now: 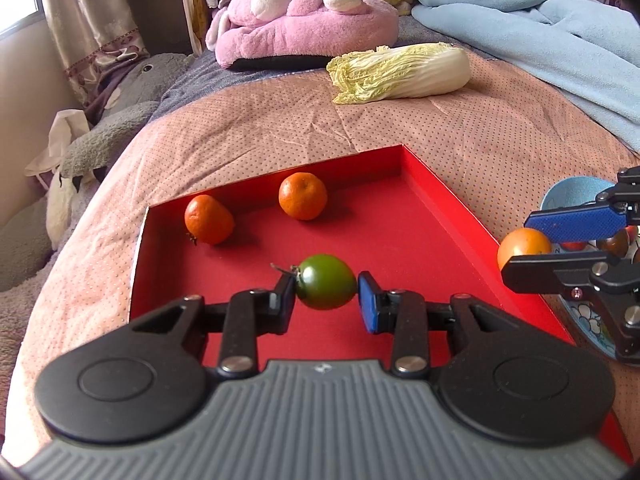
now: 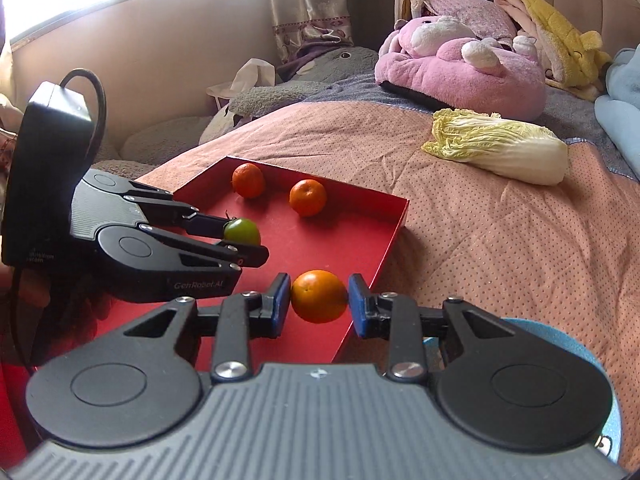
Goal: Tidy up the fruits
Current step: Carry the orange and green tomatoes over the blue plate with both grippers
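My left gripper is clamped on a green tomato, one pad at the stem end and one at the far side, holding it clear above the floor of the red tray; my right gripper is closed the same way on an orange fruit, which hangs just inside the tray's near wall. Both grips sit on rounded, smooth skin with only small patches of pad touching, so I judge that either fruit could squirt out sideways if I tilt or jolt a hand, and the green one could bruise or split if I squeeze harder to make up for it. Past my left fingertips two more orange fruits already lie near the tray's far wall, loose, so anything I drop from height may roll into them or bounce over the low rim. The tray rests on a soft, quilted pink bedcover, which gives and could let the tray tip if I press on an edge. Beside my right hand sits a blue bowl holding small dark-red fruits. Farther out lie a napa cabbage, a pink plush toy, a light blue blanket, a grey plush and a curtained window.
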The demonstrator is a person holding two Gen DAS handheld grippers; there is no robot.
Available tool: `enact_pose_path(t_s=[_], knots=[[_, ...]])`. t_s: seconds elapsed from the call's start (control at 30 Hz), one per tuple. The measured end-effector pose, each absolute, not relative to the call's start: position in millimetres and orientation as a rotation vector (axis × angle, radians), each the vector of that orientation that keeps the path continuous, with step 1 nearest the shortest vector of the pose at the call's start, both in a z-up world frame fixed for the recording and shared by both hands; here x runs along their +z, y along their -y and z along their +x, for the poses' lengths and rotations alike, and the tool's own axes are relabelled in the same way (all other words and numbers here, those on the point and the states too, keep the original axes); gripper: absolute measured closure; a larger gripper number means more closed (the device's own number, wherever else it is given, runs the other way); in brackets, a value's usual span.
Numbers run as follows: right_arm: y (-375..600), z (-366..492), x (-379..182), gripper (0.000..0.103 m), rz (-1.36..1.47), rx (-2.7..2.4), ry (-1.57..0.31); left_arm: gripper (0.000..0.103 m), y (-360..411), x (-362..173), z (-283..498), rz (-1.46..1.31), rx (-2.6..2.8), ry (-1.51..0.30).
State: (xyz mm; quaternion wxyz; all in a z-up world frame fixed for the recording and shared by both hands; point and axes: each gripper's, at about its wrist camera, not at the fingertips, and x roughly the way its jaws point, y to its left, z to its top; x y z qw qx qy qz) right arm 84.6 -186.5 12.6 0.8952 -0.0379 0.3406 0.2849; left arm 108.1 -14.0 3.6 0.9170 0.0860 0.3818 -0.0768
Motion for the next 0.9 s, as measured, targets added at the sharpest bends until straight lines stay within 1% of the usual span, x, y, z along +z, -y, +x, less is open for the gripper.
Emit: enact_pose_path(t_s=[0.23,0.5,0.9], knots=[[197.7,47.5,8.3,0.066,-0.075,0.625,-0.717,0.066,20.0,7.2,84.7,0.204,-0.140,-0.793],[222.7,1.5,8.0,0.066,-0.060,0.631,-0.720,0.066,34.3,12.1,58.4,0.171,-0.104,-0.805],[307.1,-40.5,18.9,0.066,-0.051,0.477,-0.695,0.066,103.0,33.2,20.3,0.183,-0.257,-0.728]])
